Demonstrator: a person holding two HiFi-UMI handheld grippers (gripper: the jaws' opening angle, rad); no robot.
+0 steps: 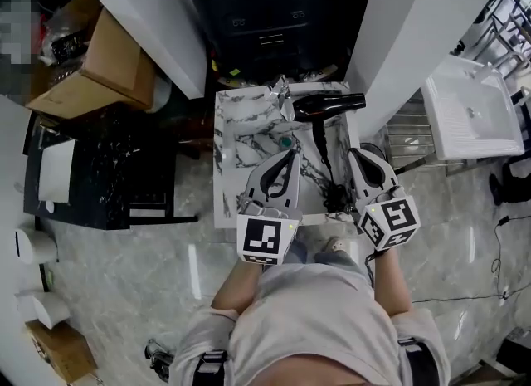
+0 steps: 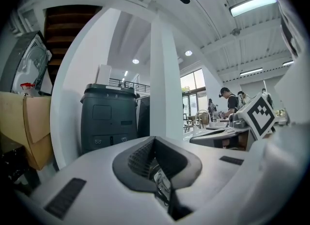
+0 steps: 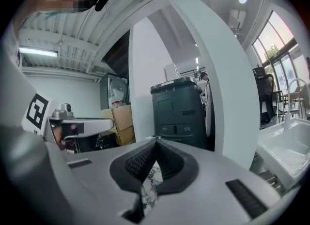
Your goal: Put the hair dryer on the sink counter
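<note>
The surface [image 1: 236, 123] is a small counter of white marble with grey veins. It has a basin with a green drain [image 1: 285, 140] and a metal tap [image 1: 280, 87], and it stands between two white pillars on a glossy pale stone floor [image 1: 166, 251]. The hair dryer [image 1: 328, 106] is black and smooth. It lies on its side on the surface, just ahead of the tips of both grippers, and its cord [image 1: 325, 156] runs back between them.

The left gripper [image 1: 290, 157] is clenched with nothing in it; its ribbed dark pads meet at the tip [image 2: 155, 140]. The right gripper [image 1: 355, 154] is clenched in the same way and is also empty [image 3: 156, 142].

Only the head view shows the hair dryer. It also shows a cardboard box [image 1: 108, 61] far to the left of the left gripper.

The gripper views look level across the room. Both show a dark boxy cabinet [image 2: 107, 117] ahead and a white beamed ceiling. The left gripper view alone shows people at desks in the distance. The right gripper view alone shows a white sink [image 3: 286, 151] to its right, and a strip of marble [image 3: 150, 180] under its jaws.
</note>
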